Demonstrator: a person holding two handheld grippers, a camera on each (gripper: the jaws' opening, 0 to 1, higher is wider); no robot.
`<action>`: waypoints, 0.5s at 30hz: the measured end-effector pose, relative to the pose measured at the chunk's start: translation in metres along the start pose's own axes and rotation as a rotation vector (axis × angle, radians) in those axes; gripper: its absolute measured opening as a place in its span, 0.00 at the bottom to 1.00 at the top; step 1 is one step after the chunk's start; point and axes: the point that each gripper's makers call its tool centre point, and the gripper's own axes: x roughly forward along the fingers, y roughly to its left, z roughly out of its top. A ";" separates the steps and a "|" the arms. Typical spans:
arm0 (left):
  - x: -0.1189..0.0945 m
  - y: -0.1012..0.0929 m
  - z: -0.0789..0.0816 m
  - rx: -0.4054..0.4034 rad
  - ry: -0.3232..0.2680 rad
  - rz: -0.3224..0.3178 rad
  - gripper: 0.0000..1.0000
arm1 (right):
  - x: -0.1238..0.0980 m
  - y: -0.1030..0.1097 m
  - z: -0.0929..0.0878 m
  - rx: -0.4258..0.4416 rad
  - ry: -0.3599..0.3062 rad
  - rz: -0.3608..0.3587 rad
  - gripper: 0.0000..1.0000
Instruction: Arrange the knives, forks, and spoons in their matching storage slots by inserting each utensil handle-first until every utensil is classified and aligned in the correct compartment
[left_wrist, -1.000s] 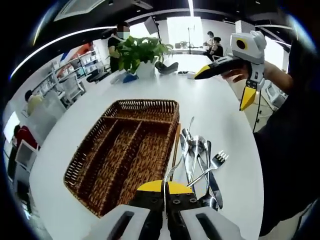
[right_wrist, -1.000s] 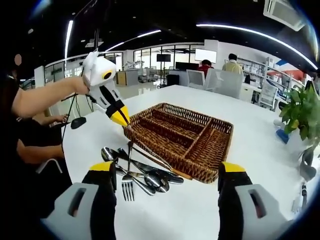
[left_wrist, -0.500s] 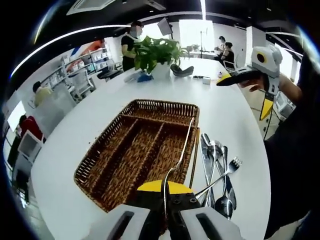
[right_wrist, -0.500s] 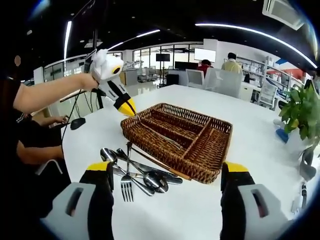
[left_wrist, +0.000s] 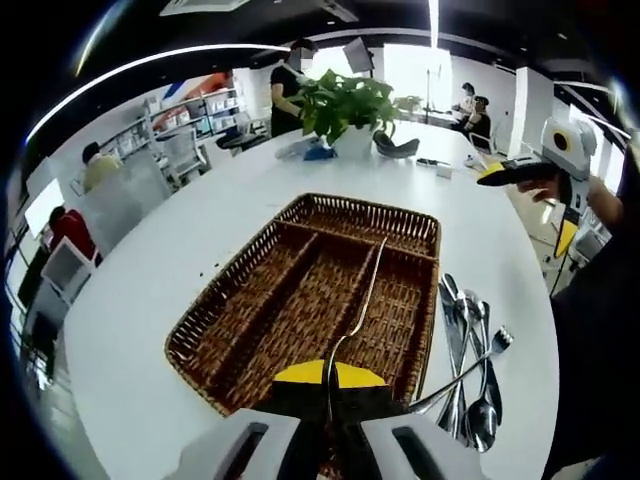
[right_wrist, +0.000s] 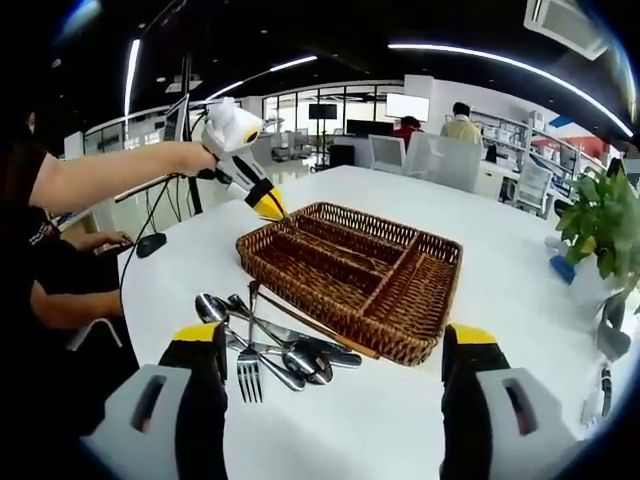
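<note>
A brown wicker tray (left_wrist: 235, 265) with long slots lies on the white table ahead of my left gripper (left_wrist: 328, 385). That gripper is shut on a thin metal utensil (left_wrist: 365, 290) whose handle points forward above the tray's right-hand slots; which kind it is I cannot tell. Loose spoons, a fork and a knife (left_wrist: 470, 340) lie in a pile just right of the tray. In the right gripper view my right gripper (right_wrist: 337, 340) stands open above the table, before the wicker tray (right_wrist: 385, 222) and the utensil pile (right_wrist: 270, 345). The left gripper (right_wrist: 268, 206) hovers at the tray's far-left corner.
A potted plant (left_wrist: 345, 105) stands at the table's far end, with small items beside it. The right gripper (left_wrist: 528, 205) hangs open off the table's right edge. People sit at desks around the room. A person's arm (right_wrist: 110, 185) reaches in from the left.
My left gripper has carried the utensil leftwards from above the pile to above the tray. The right gripper has stayed open and almost still.
</note>
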 end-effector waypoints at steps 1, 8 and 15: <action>0.002 0.004 0.000 -0.004 -0.003 0.005 0.00 | 0.001 0.000 0.000 -0.002 0.003 -0.001 0.91; 0.014 0.028 -0.003 -0.033 0.012 0.046 0.00 | 0.002 -0.002 -0.001 -0.001 0.010 -0.009 0.90; 0.026 0.042 -0.008 -0.042 0.029 0.072 0.00 | 0.004 -0.004 -0.006 -0.005 0.025 -0.013 0.90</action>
